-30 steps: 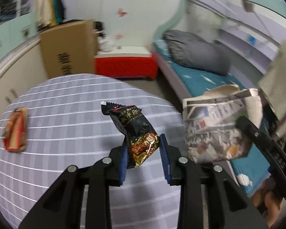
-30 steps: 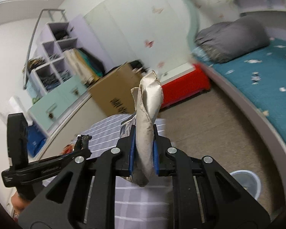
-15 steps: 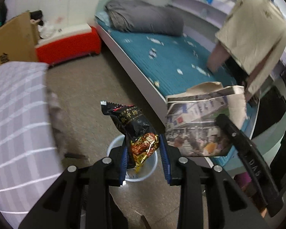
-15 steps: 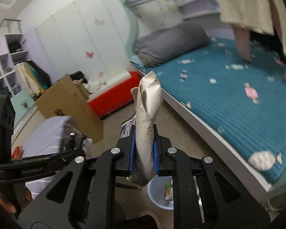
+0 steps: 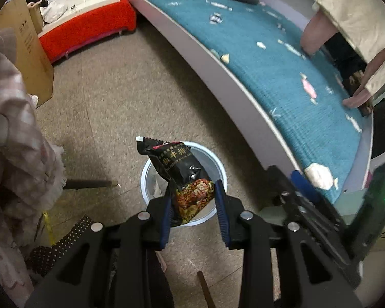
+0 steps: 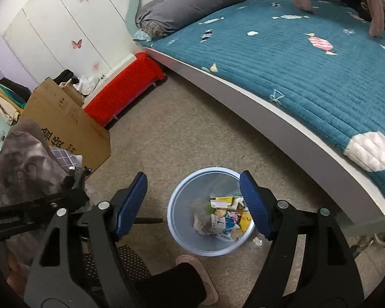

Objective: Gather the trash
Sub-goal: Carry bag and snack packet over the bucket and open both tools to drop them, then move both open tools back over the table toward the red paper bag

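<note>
My left gripper (image 5: pixel 193 202) is shut on a black and red snack wrapper (image 5: pixel 182 177) and holds it right above a light blue trash bin (image 5: pixel 219 172) on the floor. My right gripper (image 6: pixel 193 202) is open and empty above the same bin (image 6: pixel 177 220). Paper trash (image 6: pixel 223 218) lies in the bottom of the bin, several pieces, among them the printed paper. The right gripper's body shows at the right of the left wrist view (image 5: pixel 315 205).
A bed with a teal quilt (image 6: pixel 308 59) runs along the right. A cardboard box (image 6: pixel 64 125) and a red bench (image 6: pixel 123 89) stand at the back left. Cloth hangs off the table edge (image 5: pixel 15 141) at the left. My foot (image 6: pixel 195 272) is near the bin.
Both grippers swung from the table to above the bin. The right gripper opened and the paper it held now lies in the bin. The left still holds the wrapper.
</note>
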